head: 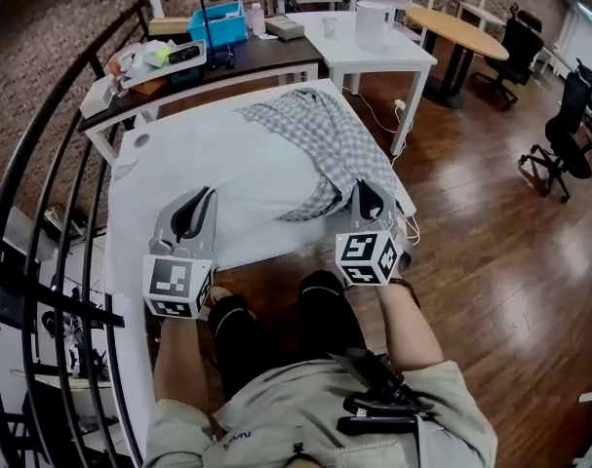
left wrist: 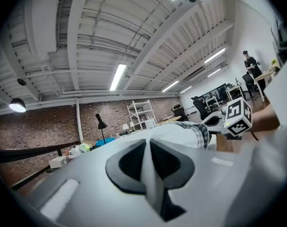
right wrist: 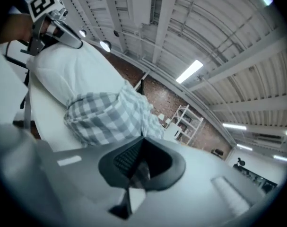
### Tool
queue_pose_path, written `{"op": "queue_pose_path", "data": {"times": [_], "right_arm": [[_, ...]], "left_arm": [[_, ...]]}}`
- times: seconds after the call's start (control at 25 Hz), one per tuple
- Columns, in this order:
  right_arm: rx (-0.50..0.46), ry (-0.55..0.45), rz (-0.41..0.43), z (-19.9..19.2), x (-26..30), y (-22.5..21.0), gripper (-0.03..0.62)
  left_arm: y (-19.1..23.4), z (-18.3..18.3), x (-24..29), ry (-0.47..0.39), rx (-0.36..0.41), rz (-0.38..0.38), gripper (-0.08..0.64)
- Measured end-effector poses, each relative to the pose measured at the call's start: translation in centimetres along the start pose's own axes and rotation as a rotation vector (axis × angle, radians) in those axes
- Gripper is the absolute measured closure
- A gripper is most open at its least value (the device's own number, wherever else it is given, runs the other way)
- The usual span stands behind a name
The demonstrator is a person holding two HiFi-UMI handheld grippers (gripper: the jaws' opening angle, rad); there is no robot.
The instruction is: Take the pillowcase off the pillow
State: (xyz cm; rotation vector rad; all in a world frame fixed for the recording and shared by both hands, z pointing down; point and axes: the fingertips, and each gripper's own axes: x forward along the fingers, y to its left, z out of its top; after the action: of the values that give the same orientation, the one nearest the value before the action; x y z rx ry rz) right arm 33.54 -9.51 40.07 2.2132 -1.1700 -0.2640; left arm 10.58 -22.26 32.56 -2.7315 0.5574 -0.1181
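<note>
checked pillowcase (head: pixel 325 149) half off white pillow (head: pixel 232 174)

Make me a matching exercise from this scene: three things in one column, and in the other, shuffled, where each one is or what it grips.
Column one:
1. left gripper
2. right gripper
3. blue bin

Column two:
a. on the dark desk
b. shut on the white pillow
c. shut on the checked pillowcase

Pairs: 1-b, 2-c, 3-a.
</note>
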Motion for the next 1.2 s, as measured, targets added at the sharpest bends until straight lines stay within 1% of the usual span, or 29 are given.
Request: {"op": "queue_pose_path", "data": {"times": [0.12,0.2,0.28,0.32,0.4,0.44,0.48,0.56,0.6,0.64,0.76,0.8,0.84,0.88,0.92,1.0,1.04,1.08,1.12,1.2], "right_arm": [[0.047,0.086,0.067,-3.3,1.0,1.9,0.586],[0.047,0.112,0.102,-4.6,0.7,3.2,0.586],[0.030,0.120,0.126,-5.4,0.1,4.0,0.586],[0.027,0.121,0.138,-5.7,-0.1,4.1,0.586],[0.033,0.118,0.162,-6.0,-0.3,4.2,0.586],[0.039,0.114,0.172,-6.1,-0.5,4.2,0.586],[0.046,0.111,0.181,-6.2,-0.6,4.2,0.586],[0.060,0.103,0.191,-6.4,-0.7,4.4,0.586],[0.066,0.098,0.194,-6.4,-0.7,4.5,0.586],[0.070,0.094,0.197,-6.4,-0.7,4.6,0.586],[0.070,0.086,0.205,-6.4,-0.9,4.7,0.586],[0.070,0.084,0.208,-6.4,-1.0,4.7,0.586],[0.069,0.080,0.211,-6.4,-1.1,4.7,0.586],[0.066,0.076,0.212,-6.3,-1.2,4.7,0.586],[0.063,0.071,0.213,-6.3,-1.2,4.8,0.586],[0.069,0.061,0.220,-6.1,-1.3,4.7,0.584],[0.079,0.056,0.227,-6.0,-1.4,4.6,0.584],[0.093,0.051,0.239,-5.9,-1.5,4.5,0.584],[0.111,0.046,0.256,-5.8,-1.7,4.4,0.584],[0.153,0.038,0.295,-5.4,-2.3,3.8,0.581]], "left_arm": [[-1.1,-3.2,-0.1,0.047,-0.039,-0.018,0.531],[-2.0,-5.0,-0.3,0.067,-0.067,-0.024,0.532],[-3.1,-5.7,-0.3,0.072,-0.079,-0.051,0.526],[-3.9,-5.6,-0.2,0.072,-0.080,-0.079,0.507],[-5.7,-4.4,-0.4,0.059,-0.065,-0.149,0.424],[-6.6,-2.9,-0.8,0.031,-0.057,-0.178,0.377],[-7.4,-0.8,-1.3,-0.017,-0.054,-0.194,0.344],[-8.1,4.0,-2.0,-0.118,-0.047,-0.188,0.337],[-7.8,5.5,-1.8,-0.134,-0.032,-0.170,0.337],[-7.1,6.3,-1.1,-0.124,-0.010,-0.144,0.337],[-2.7,6.8,3.5,-0.062,0.091,-0.041,0.331],[-0.9,6.6,5.4,-0.033,0.108,-0.007,0.315],[0.9,6.0,7.2,0.014,0.105,0.020,0.308],[2.2,4.7,8.8,0.078,0.089,0.031,0.302],[2.8,2.8,10.3,0.152,0.063,0.019,0.286],[2.7,-1.6,12.3,0.292,0.003,-0.047,0.283],[2.2,-3.3,12.7,0.333,-0.018,-0.074,0.295],[1.5,-4.5,12.8,0.347,-0.032,-0.094,0.306],[0.9,-5.2,12.7,0.341,-0.039,-0.104,0.348],[0.0,-5.4,12.1,0.307,-0.027,-0.096,0.419]]}}
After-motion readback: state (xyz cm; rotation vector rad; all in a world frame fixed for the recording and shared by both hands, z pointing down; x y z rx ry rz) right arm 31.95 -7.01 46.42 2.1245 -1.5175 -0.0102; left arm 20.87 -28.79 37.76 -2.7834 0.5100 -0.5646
